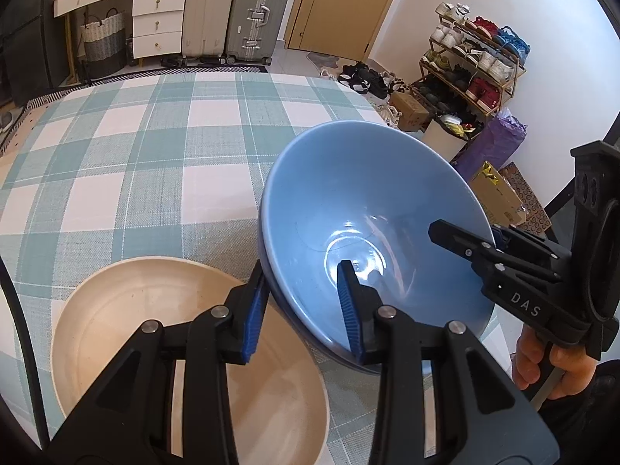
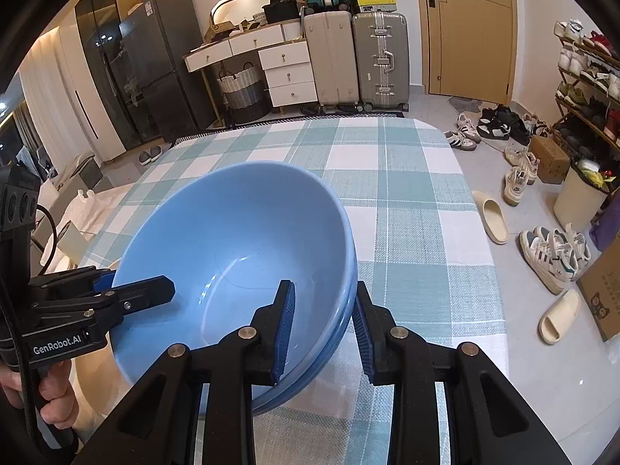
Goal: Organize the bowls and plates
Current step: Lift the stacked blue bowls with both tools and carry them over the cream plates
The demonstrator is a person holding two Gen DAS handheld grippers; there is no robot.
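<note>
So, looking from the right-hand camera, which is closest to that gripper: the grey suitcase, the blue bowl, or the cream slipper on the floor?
From the right gripper:
1. Blue bowl, between its fingers.
2. Cream slipper, on the floor to the right of the table.
3. Grey suitcase, at the far wall.
</note>
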